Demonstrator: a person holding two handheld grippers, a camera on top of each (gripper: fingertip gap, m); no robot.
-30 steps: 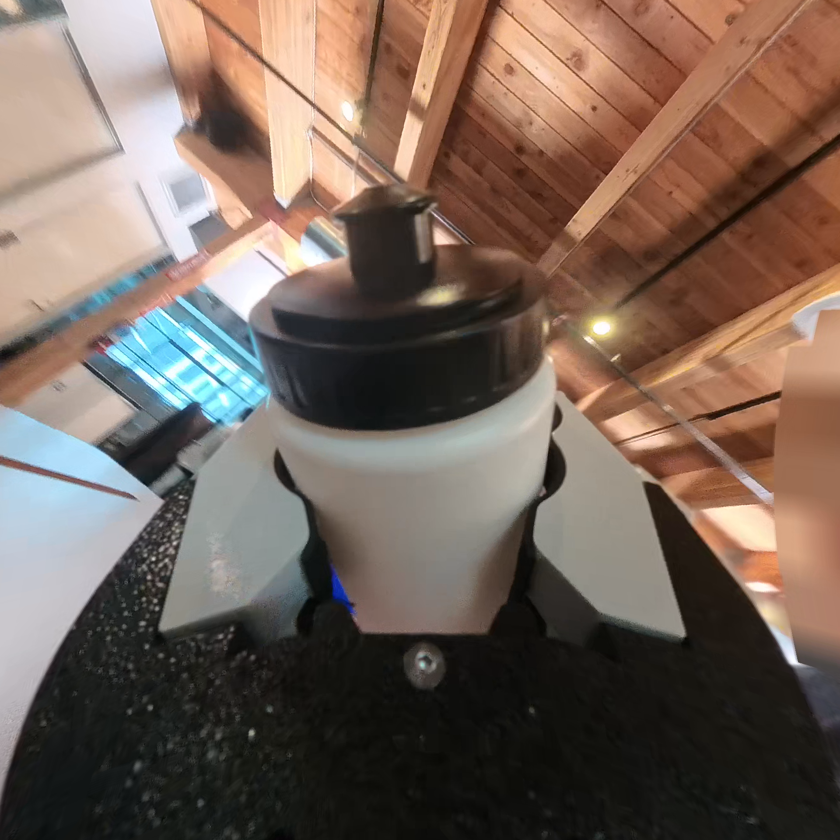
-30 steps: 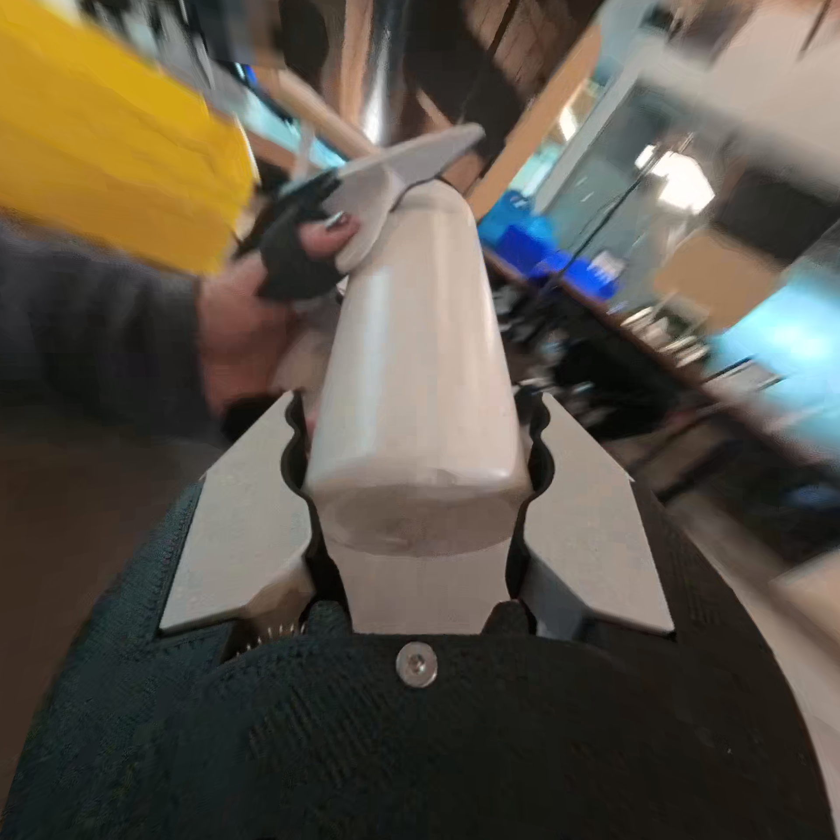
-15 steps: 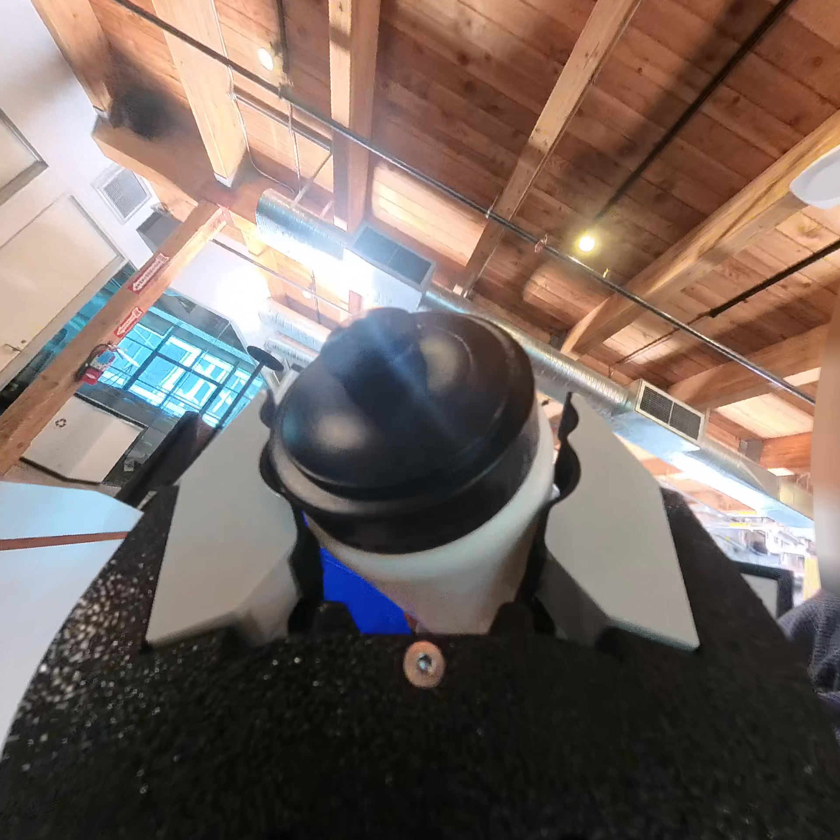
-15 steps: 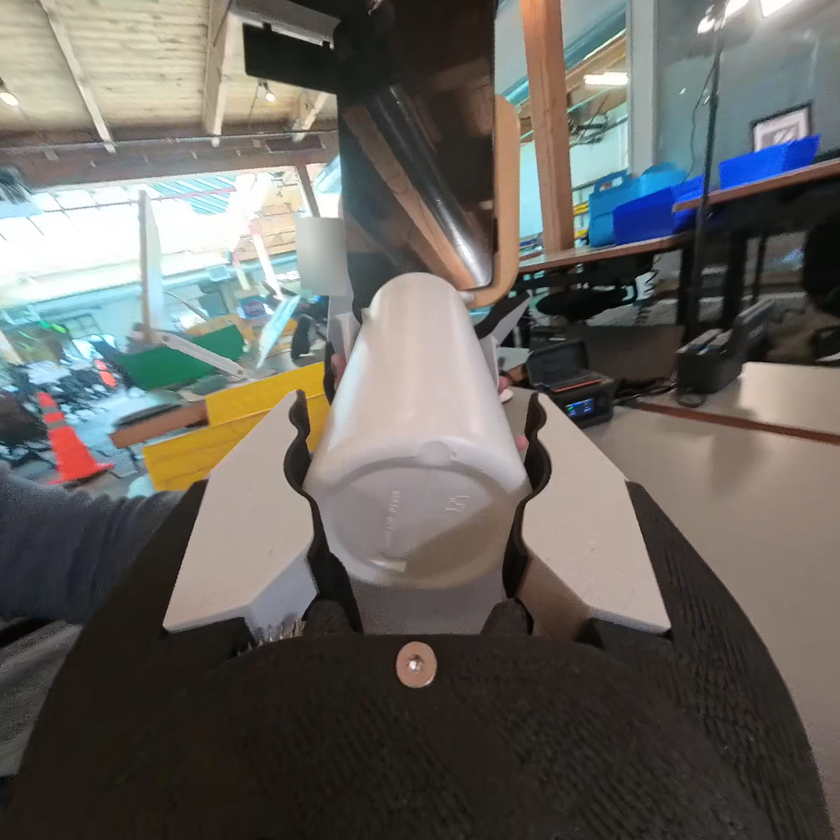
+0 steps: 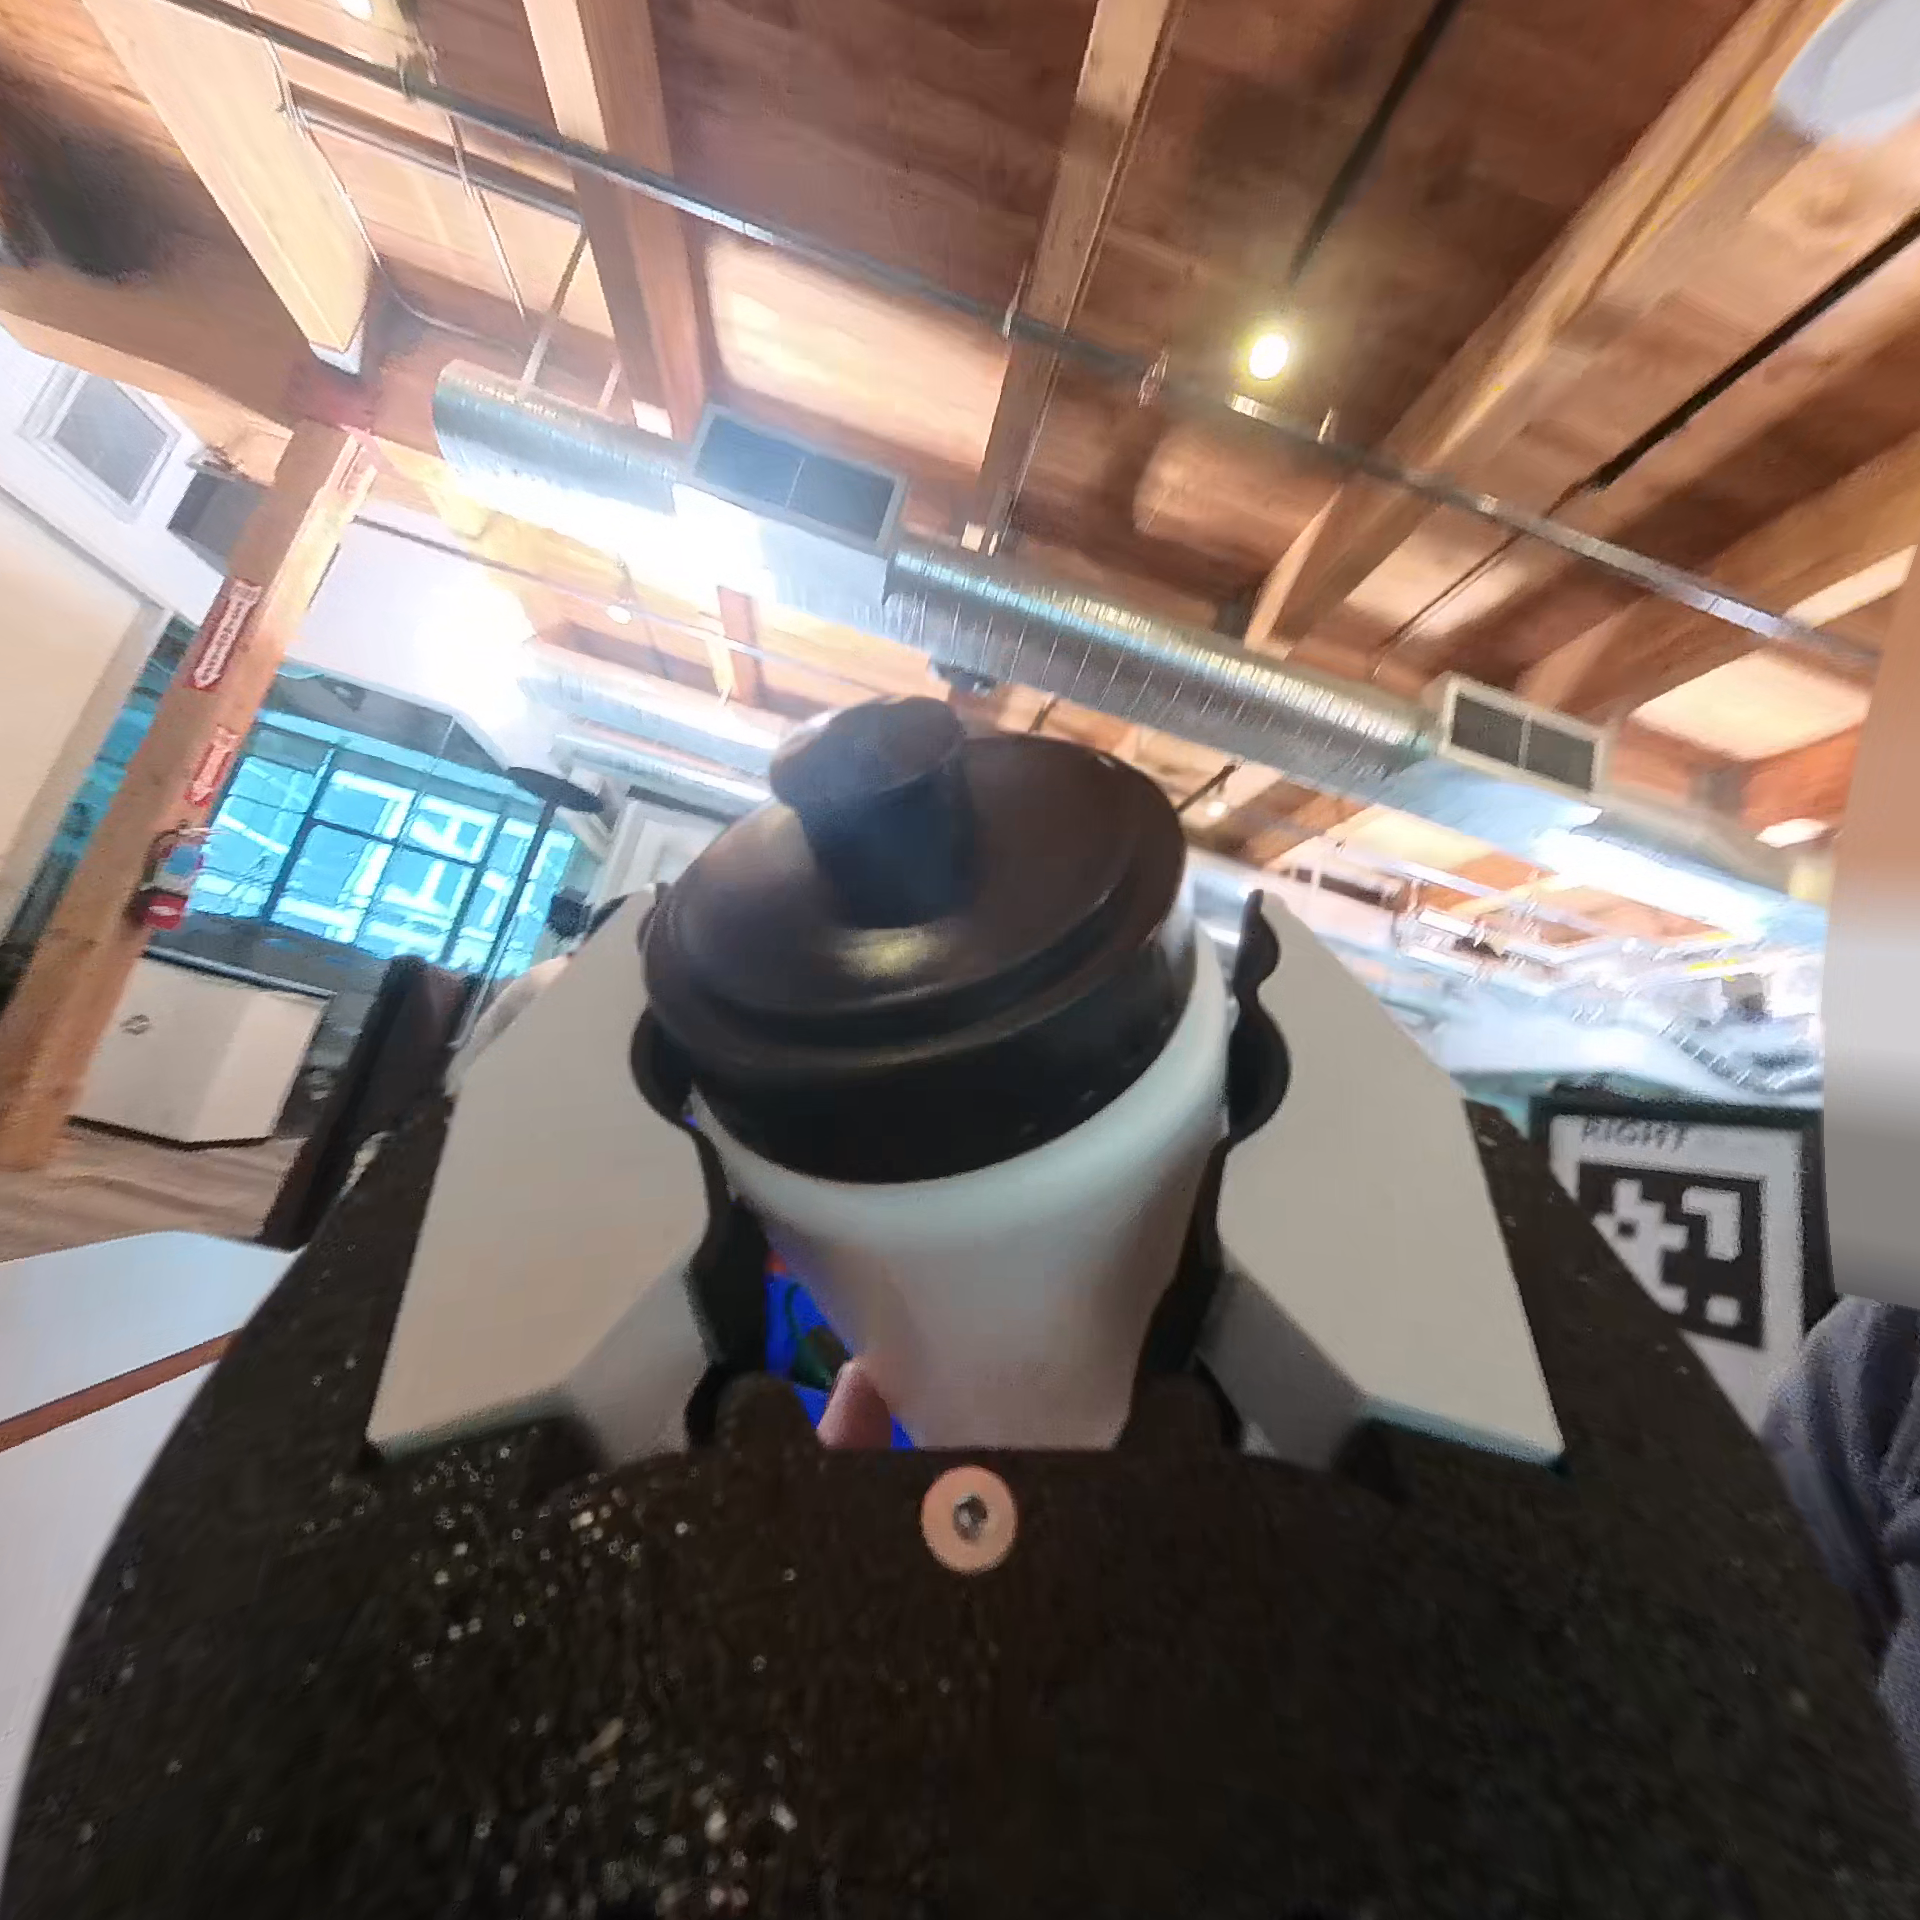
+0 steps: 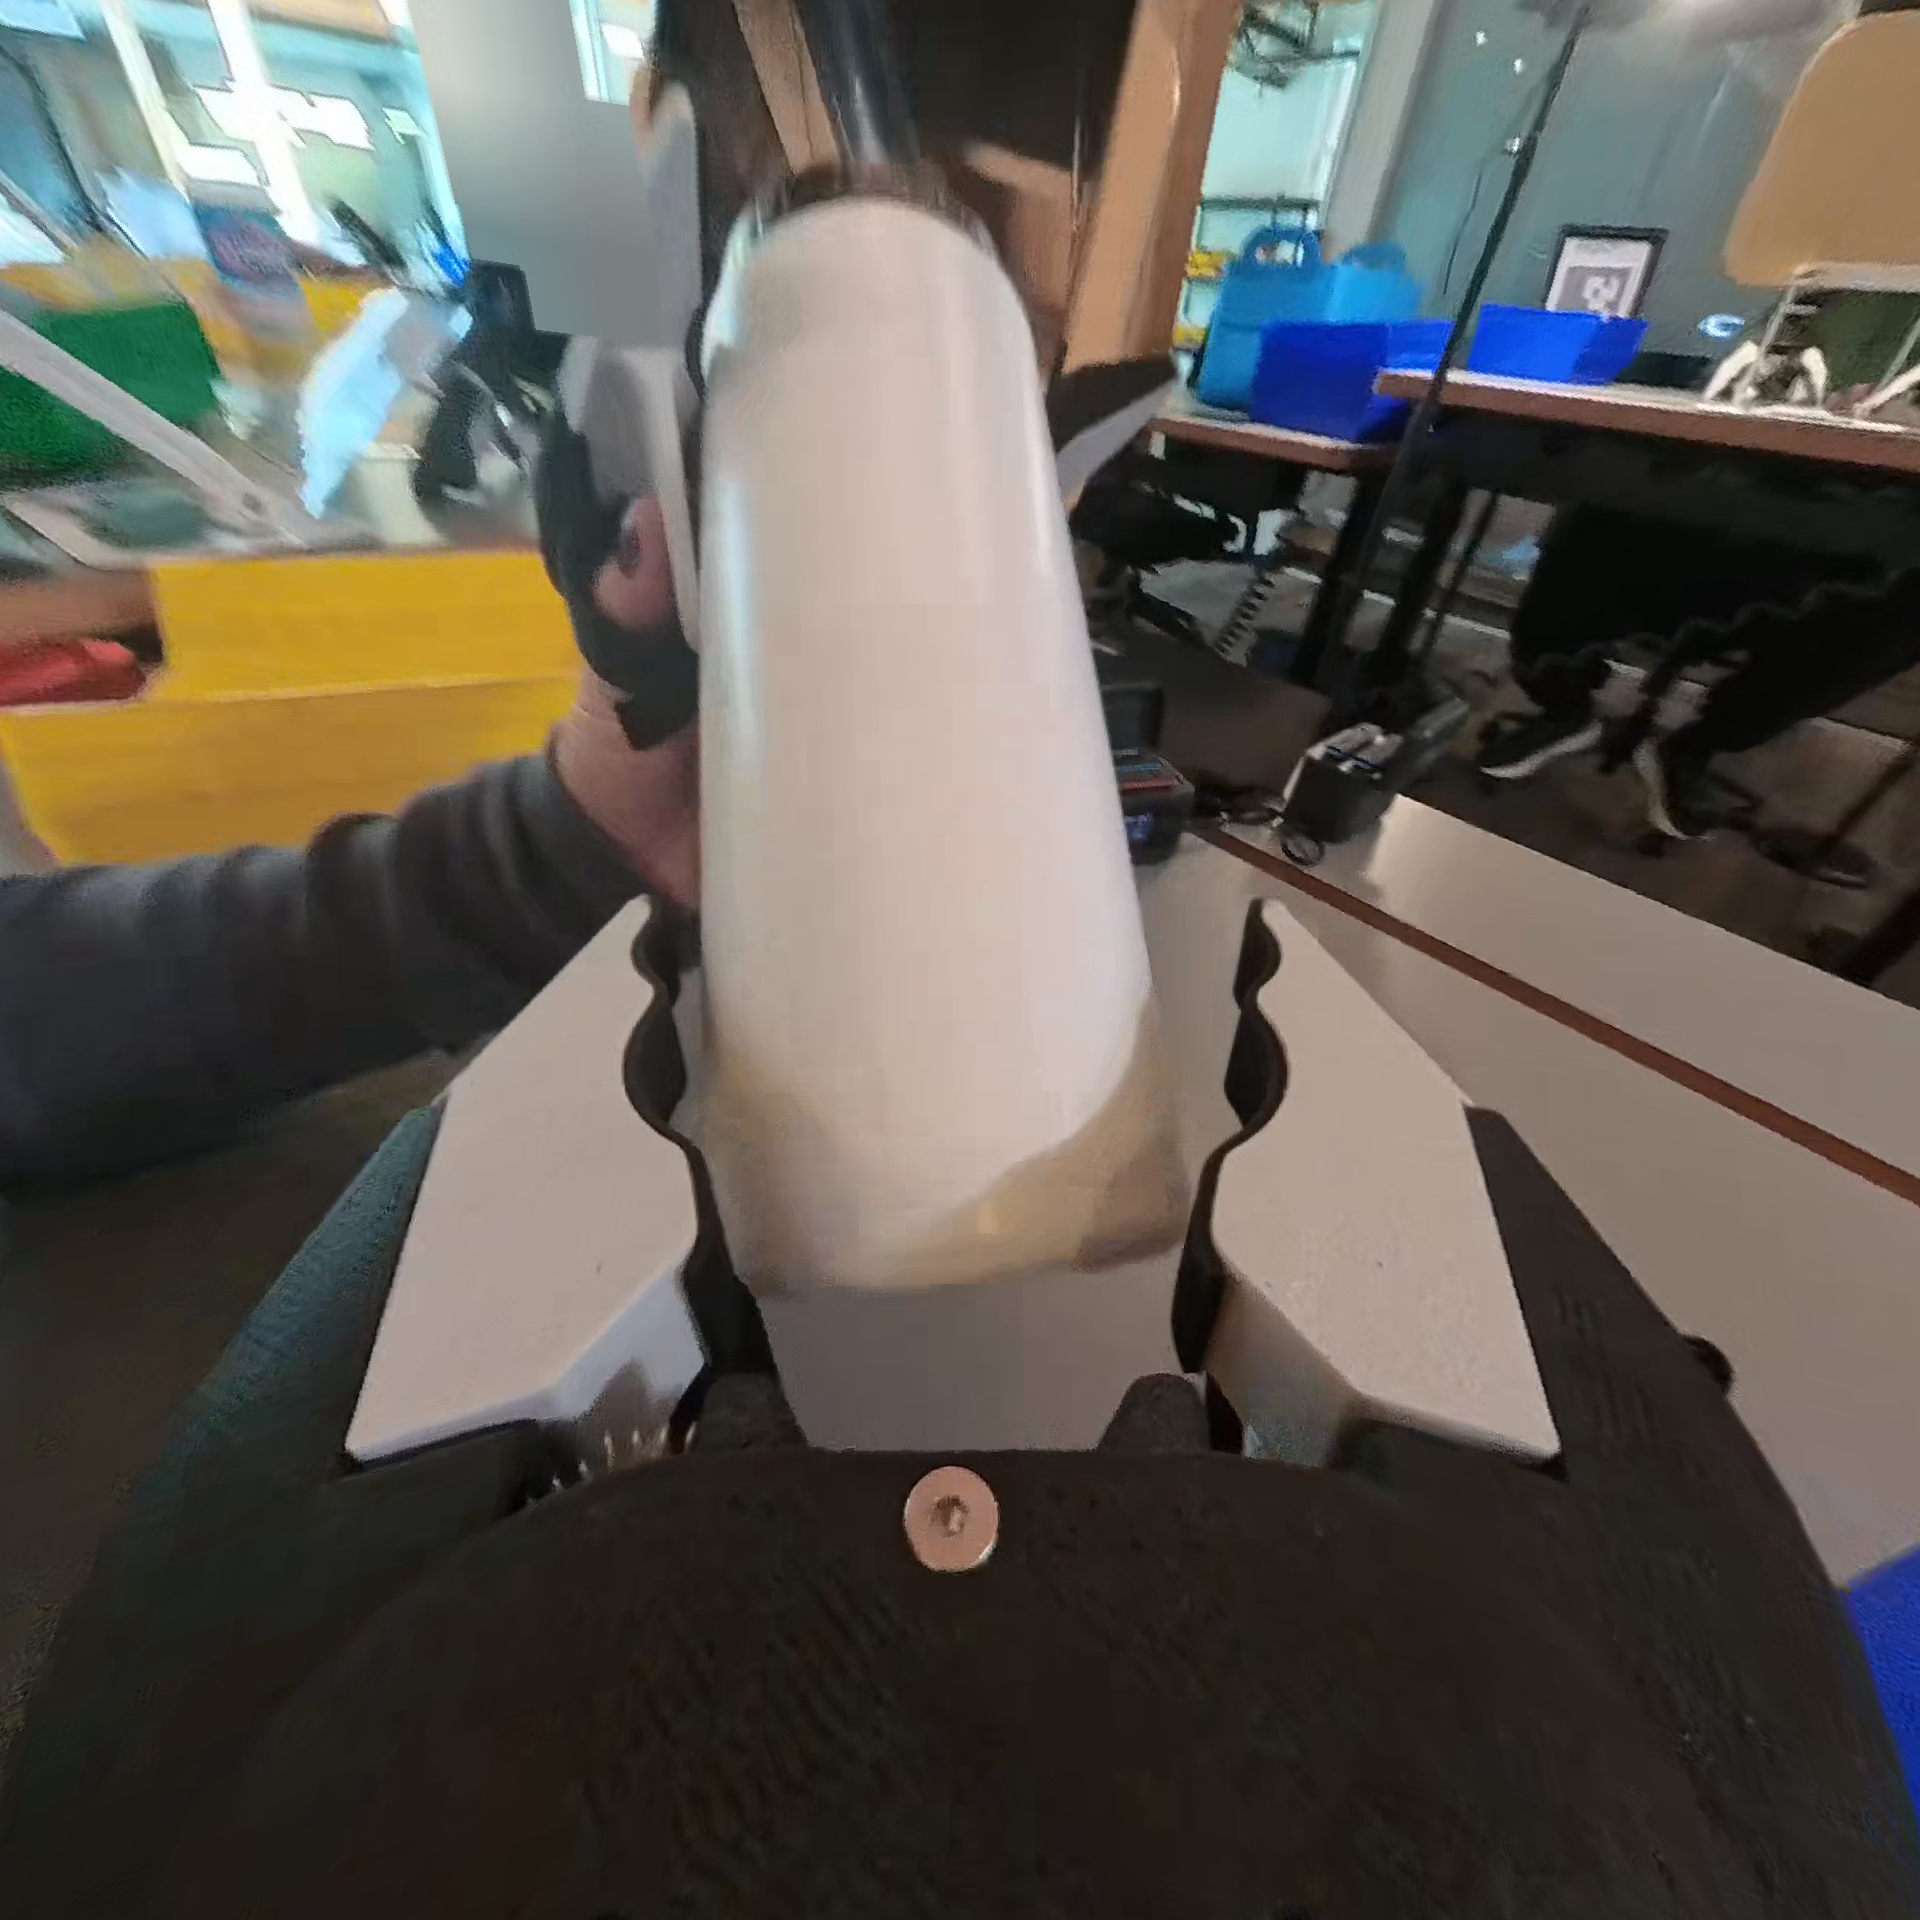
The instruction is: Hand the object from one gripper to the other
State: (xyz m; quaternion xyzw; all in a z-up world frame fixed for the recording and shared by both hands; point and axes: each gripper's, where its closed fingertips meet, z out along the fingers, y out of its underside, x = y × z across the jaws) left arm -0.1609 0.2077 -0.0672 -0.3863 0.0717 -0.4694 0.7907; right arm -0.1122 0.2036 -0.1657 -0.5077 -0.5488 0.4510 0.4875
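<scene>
Right wrist view | right gripper [image 6: 951,1122] has spread, gap now beside white bottle [image 6: 894,727] base | left gripper [image 5: 940,1122] clamps bottle below black cap [image 5: 914,935] | handover nearly complete

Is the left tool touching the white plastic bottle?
Touching: left wrist view shows the left tool closed on the white plastic bottle, pads against both sides below its black cap.

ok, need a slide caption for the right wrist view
White bottle base-first between the right gripper jaws, gap showing on one side; left gripper clamps the far end.
</scene>
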